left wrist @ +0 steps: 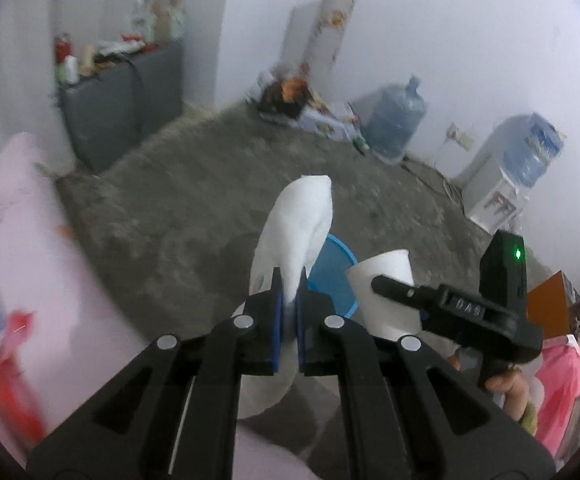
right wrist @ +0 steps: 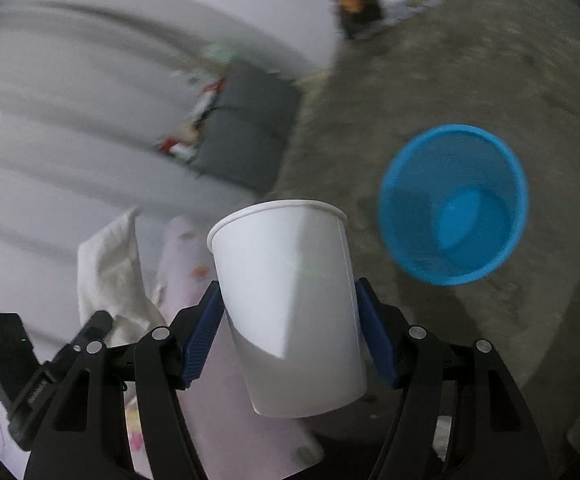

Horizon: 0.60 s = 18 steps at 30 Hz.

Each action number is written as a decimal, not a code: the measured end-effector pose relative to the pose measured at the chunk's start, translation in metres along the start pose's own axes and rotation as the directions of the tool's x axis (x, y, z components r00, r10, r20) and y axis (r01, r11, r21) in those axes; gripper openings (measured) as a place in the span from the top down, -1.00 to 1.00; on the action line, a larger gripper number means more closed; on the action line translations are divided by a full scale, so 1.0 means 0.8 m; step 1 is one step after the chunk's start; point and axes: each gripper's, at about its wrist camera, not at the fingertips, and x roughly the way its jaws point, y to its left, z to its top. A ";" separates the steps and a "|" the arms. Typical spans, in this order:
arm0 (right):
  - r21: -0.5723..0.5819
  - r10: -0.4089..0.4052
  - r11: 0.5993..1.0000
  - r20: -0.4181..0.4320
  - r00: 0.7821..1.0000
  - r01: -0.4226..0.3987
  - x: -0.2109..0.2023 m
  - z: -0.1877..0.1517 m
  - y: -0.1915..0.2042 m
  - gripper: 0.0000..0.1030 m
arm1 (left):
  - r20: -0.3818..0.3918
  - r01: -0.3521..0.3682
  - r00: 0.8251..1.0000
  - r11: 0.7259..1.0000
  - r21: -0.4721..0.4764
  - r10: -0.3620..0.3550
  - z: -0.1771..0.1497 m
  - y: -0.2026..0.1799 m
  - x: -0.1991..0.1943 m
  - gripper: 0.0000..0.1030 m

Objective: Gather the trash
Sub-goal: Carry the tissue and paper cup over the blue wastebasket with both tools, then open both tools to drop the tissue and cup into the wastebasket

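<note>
Left gripper (left wrist: pixel 288 300): jaws narrow, blue pads pinching a crumpled white tissue (left wrist: pixel 302 220) that stands up past the fingertips
Right gripper (right wrist: pixel 290 320): jaws set wide around a white paper cup (right wrist: pixel 285 300), pads pressed on its two sides, rim pointing away and slightly up
Both loads: carried in the air, neither one released yet
Blue bin (right wrist: pixel 454 204): open mesh basket on the concrete floor, ahead and to the right of the cup; inside looks bare, though blur makes that uncertain
Doing it well: bring the cup over the bin's mouth before spreading the jaws, then the tissue, which is light and may drift or cling to a pad, so drop it low and centred
Farther off: a grey cabinet (left wrist: pixel 121 108), water jug (left wrist: pixel 396 120) and dispenser (left wrist: pixel 506 172) along the wall
</note>
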 end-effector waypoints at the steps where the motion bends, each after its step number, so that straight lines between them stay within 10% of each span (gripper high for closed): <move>1: 0.027 -0.019 0.999 0.002 1.000 0.019 0.006 0.009 -0.016 -0.26 | -0.016 0.007 1.000 1.000 -0.004 -0.007 0.006 -0.004 0.018 0.94; 11: 0.166 -0.109 0.979 -0.063 0.992 0.118 0.079 0.090 -0.118 -0.28 | -0.167 0.038 0.985 0.998 -0.050 -0.046 0.045 -0.038 0.222 0.93; 15: 0.224 -0.171 0.957 -0.070 0.983 0.182 0.099 0.110 -0.148 -0.58 | -0.192 0.037 0.980 0.998 -0.056 -0.047 0.044 -0.040 0.265 -0.25; 18: 0.244 -0.207 0.946 -0.061 0.976 0.216 0.103 0.119 -0.164 -0.60 | -0.171 -0.009 0.985 0.999 -0.042 0.002 0.038 -0.038 0.264 -0.34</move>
